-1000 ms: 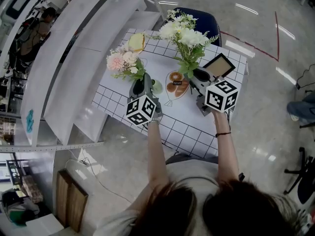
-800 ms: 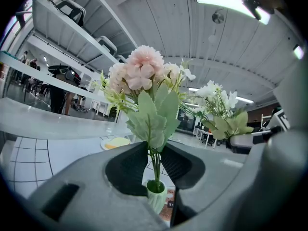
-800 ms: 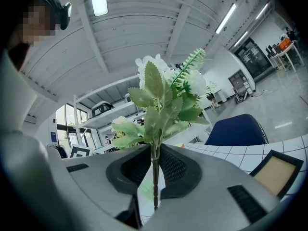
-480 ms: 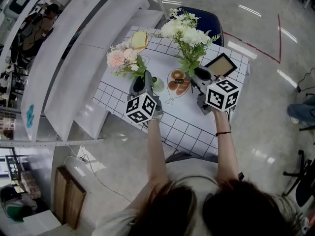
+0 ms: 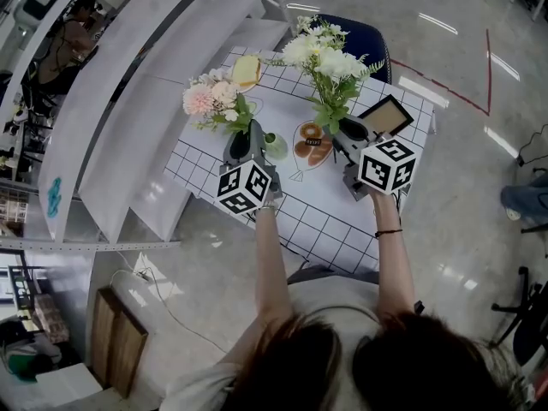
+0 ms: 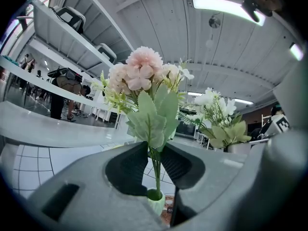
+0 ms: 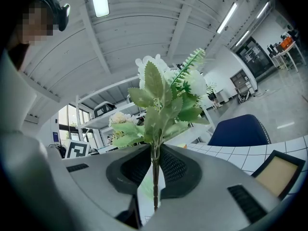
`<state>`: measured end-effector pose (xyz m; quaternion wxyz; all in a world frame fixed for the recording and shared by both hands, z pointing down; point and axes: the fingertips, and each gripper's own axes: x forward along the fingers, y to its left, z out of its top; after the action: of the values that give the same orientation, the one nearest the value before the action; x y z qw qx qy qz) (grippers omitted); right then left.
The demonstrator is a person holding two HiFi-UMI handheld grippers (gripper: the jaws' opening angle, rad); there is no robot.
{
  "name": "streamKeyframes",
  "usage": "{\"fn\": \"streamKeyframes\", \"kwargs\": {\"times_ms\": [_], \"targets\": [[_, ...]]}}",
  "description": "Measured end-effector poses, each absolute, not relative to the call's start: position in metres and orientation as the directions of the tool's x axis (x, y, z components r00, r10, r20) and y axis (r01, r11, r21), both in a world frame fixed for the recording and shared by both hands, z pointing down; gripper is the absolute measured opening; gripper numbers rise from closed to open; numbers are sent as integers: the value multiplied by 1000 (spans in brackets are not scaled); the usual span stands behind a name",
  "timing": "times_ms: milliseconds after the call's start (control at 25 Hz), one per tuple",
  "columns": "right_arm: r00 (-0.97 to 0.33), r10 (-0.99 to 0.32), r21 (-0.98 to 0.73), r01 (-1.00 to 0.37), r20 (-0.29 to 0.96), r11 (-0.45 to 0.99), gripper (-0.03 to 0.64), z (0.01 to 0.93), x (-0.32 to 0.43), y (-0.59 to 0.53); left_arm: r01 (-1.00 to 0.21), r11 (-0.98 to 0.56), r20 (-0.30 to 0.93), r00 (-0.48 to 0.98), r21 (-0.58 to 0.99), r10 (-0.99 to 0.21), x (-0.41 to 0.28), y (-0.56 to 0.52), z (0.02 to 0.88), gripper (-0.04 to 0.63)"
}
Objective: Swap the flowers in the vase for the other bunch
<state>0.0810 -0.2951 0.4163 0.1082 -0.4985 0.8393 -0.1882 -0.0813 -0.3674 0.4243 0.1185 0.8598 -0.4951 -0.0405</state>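
Observation:
My left gripper [image 5: 242, 148] is shut on the stems of the pink bunch [image 5: 212, 101], which it holds upright over the left of the table. In the left gripper view the stems [image 6: 155, 170] run down between the jaws to the mouth of the small green vase [image 6: 155, 201]; whether they sit inside it I cannot tell. In the head view the vase [image 5: 275, 145] stands just right of that gripper. My right gripper [image 5: 347, 135] is shut on the stem of the white bunch [image 5: 325, 58], also upright. The stem [image 7: 154, 186] hangs below its jaws.
The table [image 5: 342, 221] has a white grid cloth. A plate of brown pastries [image 5: 310, 144] lies between the grippers, and a picture frame [image 5: 383, 114] lies at the right. A yellow piece [image 5: 247, 69] sits at the back, by a blue chair [image 5: 347, 28]. White shelves [image 5: 128, 101] run along the left.
The left gripper with the pink bunch has drifted slightly left, away from the vase. The right gripper and the white bunch have kept still.

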Motion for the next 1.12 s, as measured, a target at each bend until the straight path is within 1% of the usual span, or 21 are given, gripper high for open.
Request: {"fn": "streamKeyframes", "kwargs": {"times_ms": [1120], "targets": [[-502,-865,-413,-784,-20,464,51,403,78,-289,-857,-450,-64,449,252,-891,-105,-353,377,89]]}}
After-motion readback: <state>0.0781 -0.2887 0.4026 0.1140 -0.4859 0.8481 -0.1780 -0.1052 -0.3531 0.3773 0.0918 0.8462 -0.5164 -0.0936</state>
